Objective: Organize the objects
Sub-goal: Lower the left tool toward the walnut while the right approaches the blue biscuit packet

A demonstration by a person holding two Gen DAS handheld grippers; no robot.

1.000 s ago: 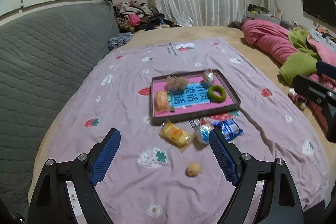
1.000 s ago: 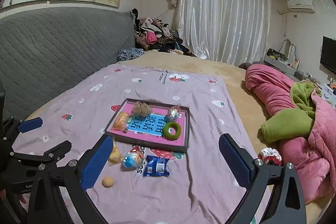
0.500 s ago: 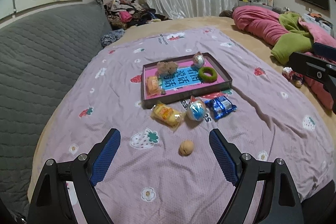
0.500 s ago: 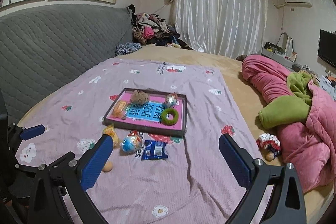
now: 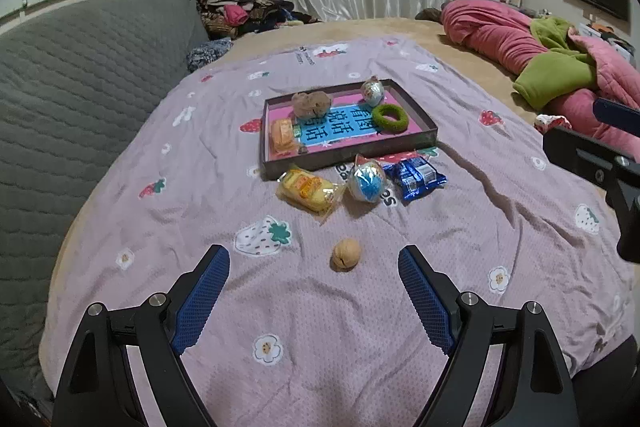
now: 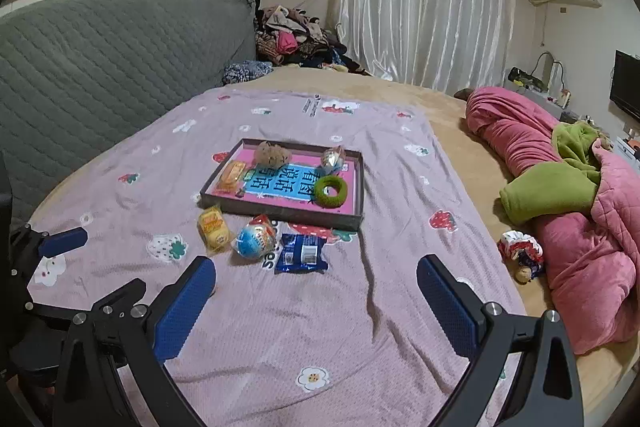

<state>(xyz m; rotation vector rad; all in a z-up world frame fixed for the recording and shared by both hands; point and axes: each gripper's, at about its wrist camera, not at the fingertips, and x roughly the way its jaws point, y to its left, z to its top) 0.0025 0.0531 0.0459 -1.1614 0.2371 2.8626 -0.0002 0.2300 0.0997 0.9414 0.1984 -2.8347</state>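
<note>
The shallow tray sits mid-blanket, already holding 4 things, among them a green ring, so it reads as the collecting spot; 4 more lie loose before its near wall: a yellow packet, a foil ball, a blue packet and, nearest, a walnut; the left gripper hangs with fingers spread and empty, the walnut lined up between them, probably the first pick; the right gripper is likewise spread, holding nothing, aimed nearer the blue packet.
</note>
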